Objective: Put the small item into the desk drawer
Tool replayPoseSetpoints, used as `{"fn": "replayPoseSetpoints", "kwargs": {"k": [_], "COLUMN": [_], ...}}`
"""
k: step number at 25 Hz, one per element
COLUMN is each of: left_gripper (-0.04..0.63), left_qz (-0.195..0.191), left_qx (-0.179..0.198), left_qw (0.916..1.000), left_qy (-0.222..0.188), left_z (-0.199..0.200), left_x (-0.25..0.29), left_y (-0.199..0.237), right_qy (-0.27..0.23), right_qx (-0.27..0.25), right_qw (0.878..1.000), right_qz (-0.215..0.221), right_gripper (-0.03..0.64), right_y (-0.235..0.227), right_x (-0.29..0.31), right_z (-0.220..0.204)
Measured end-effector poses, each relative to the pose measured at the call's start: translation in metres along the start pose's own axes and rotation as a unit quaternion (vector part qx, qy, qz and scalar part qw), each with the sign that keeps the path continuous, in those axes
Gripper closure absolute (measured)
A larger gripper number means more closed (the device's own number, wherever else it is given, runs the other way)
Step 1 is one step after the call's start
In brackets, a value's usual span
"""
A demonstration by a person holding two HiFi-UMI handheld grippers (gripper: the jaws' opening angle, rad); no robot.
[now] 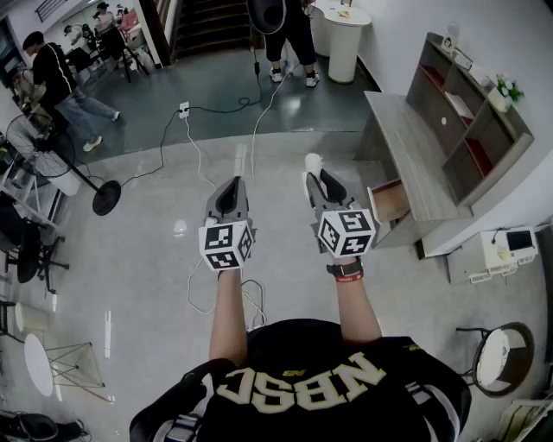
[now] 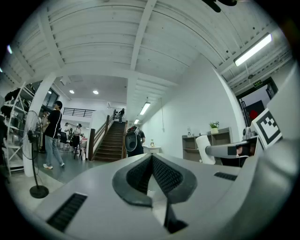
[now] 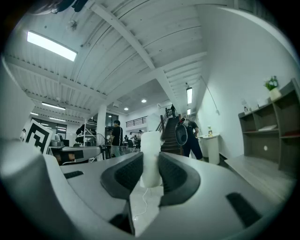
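Floor [image 1: 344, 157] separates right gripper [image 1: 314, 178], clamped on white item [image 1: 313, 162], from open drawer [image 1: 389, 200] edge; left gripper [image 1: 232, 184] shut, empty.

Looks like a big open-plan lab or studio workspace. Shiny floor [image 1: 155, 259] with cables [image 1: 200, 155] and a power strip [image 1: 184, 109] trailing across it, staircase [image 1: 203, 26] at the back, people [image 1: 54, 78] busy around equipment, a grey desk [image 1: 406, 155] with shelving [image 1: 467, 116], and strip lights [image 2: 253, 49] overhead.
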State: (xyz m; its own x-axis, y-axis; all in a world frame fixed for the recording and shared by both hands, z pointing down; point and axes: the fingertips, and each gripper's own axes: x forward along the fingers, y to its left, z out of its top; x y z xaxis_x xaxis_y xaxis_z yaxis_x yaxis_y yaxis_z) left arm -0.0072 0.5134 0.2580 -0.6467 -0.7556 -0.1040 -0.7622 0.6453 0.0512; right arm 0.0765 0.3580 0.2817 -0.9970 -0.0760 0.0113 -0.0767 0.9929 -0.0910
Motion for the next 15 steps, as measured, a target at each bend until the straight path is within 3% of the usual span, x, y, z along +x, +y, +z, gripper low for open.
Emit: {"fn": "replayPoseSetpoints", "kwargs": {"k": [8,15], "left_gripper": [0.581,0.581], "left_qz": [0.001,-0.019], "left_qx": [0.016,0.014], "left_qw": [0.9998,0.9995], "left_qy": [0.011,0.019], "left_z": [-0.033,-0.05], "left_x": [0.032,0.085], "left_y": [-0.039,-0.048], "right_qy": [0.016,0.014], "right_qx": [0.027,0.031], "right_qw": [0.999,0.999], "right_qz": [0.003,-0.021], "right_gripper": [0.506,0.506], "right_y": [-0.047,-0.092], "right_x": [0.001,0.026], "right_z": [-0.035,-0.046]}}
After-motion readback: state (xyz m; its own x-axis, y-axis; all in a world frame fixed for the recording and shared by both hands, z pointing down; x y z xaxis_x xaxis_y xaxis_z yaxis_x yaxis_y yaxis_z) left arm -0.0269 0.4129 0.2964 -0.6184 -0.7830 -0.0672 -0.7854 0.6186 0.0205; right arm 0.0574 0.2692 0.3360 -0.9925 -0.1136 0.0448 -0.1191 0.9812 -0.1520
